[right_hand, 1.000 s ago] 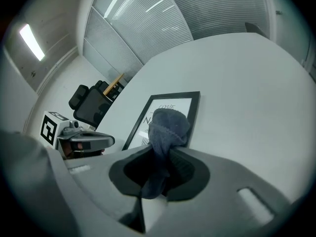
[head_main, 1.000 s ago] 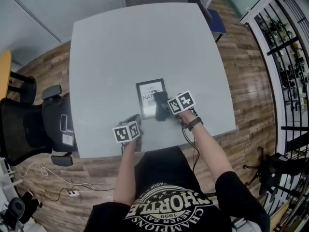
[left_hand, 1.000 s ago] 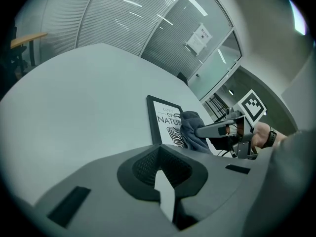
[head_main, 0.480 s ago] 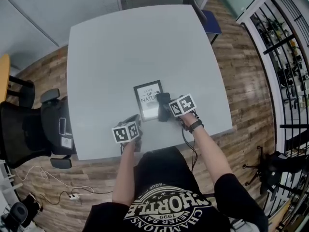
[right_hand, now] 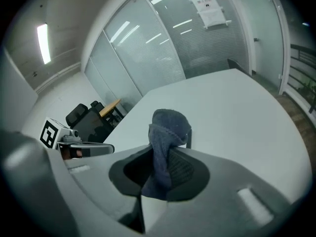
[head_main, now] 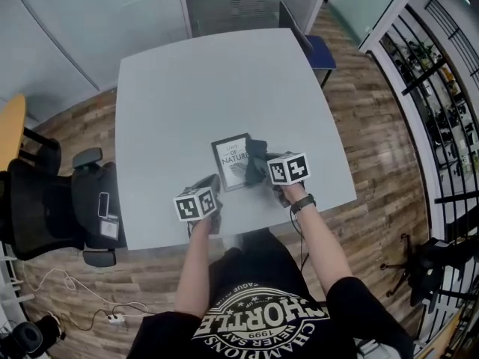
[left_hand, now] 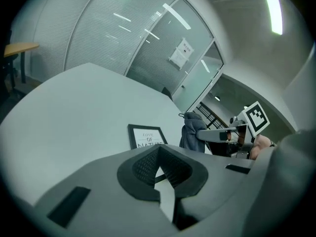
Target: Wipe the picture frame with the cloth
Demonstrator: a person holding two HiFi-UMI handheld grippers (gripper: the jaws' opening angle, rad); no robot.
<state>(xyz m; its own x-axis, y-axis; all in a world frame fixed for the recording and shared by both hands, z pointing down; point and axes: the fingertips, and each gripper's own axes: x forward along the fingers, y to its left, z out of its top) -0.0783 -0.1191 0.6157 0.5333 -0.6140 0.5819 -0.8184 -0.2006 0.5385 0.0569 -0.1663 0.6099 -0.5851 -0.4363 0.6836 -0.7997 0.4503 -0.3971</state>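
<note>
A small black picture frame [head_main: 232,161] with white printed artwork lies flat on the grey table [head_main: 194,88], near its front edge; it also shows in the left gripper view [left_hand: 146,136]. My right gripper [head_main: 258,164] is shut on a dark blue-grey cloth [head_main: 254,163], which hangs bunched over the frame's right side. In the right gripper view the cloth [right_hand: 164,142] stands pinched between the jaws and hides most of the frame. My left gripper [head_main: 211,188] rests near the table's front edge, left of the frame, its jaws closed with nothing between them.
A black office chair [head_main: 45,208] stands left of the table, and a blue chair [head_main: 314,43] at its far right corner. A black metal rack [head_main: 441,88] lines the right. Glass partition walls [left_hand: 113,38] run behind the table.
The right gripper has carried the cloth a little farther along the frame's right side. The head view shifted. The left gripper kept its place.
</note>
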